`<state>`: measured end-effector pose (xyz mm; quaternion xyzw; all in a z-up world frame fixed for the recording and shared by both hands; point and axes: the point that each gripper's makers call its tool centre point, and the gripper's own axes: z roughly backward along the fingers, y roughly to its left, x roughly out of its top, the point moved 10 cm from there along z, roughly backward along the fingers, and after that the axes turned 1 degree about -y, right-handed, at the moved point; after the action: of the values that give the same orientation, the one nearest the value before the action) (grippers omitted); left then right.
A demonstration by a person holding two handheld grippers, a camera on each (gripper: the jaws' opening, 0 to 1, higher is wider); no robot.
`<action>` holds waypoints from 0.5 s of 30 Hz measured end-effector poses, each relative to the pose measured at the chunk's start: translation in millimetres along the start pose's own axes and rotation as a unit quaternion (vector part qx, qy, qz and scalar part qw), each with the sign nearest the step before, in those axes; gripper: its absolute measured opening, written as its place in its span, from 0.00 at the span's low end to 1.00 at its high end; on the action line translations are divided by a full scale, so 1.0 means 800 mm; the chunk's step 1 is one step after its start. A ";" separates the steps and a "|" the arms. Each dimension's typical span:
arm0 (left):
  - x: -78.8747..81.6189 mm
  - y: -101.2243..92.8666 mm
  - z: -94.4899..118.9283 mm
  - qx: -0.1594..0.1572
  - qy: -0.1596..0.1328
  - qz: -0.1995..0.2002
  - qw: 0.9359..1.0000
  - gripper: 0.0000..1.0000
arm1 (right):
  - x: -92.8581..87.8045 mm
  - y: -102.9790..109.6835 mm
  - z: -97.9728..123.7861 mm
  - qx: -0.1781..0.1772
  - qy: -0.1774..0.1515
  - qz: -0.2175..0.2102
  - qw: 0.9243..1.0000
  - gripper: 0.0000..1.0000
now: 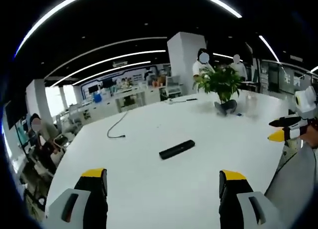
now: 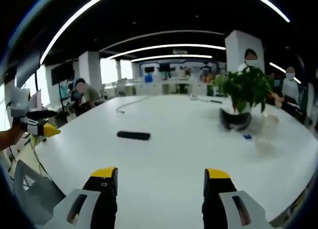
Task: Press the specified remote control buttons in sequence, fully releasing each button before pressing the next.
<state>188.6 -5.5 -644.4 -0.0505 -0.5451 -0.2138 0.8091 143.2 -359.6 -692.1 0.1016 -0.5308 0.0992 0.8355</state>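
White and broad, the table (image 1: pixel 164 189) spreads out ahead of us in the left gripper view, and we see the same top (image 2: pixel 164 159) in the right gripper view. On its far side stands a green potted plant (image 1: pixel 222 85), seen also from the right gripper view (image 2: pixel 244 92), and a thin dark cable (image 1: pixel 117 127) lies loose on the surface toward the far left. The black remote control (image 1: pixel 177 149) lies flat on the bare table, well apart from both tools and touching nothing else; in the left gripper view it sits ahead of our jaws, between them and slightly nearer the right one. In the right gripper view the remote control (image 2: pixel 133 135) lies ahead and toward the left jaw's side. Our left gripper (image 1: pixel 164 182) has its yellow-tipped jaws spread wide with nothing between them, and our right gripper (image 2: pixel 161 182) is spread the same way, also holding nothing. Each tool also appears at the edge of the other's view, hovering off the table's rim: the right one (image 1: pixel 280 129) and the left one (image 2: pixel 44 123).
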 end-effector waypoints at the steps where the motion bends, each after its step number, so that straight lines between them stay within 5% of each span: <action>1: 0.003 0.000 -0.003 -0.004 0.002 -0.004 1.000 0.97 | 0.000 0.000 0.000 0.000 0.001 -0.001 1.000 0.68; 15: 0.048 -0.002 -0.061 -0.059 -0.002 -0.070 0.996 0.95 | -0.002 -0.001 -0.003 -0.002 0.013 0.000 1.000 0.67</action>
<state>242.3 -33.5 -629.4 -0.0606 -0.5354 -0.3019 0.7865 144.5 -359.9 -694.6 0.0991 -0.5198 0.0994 0.8427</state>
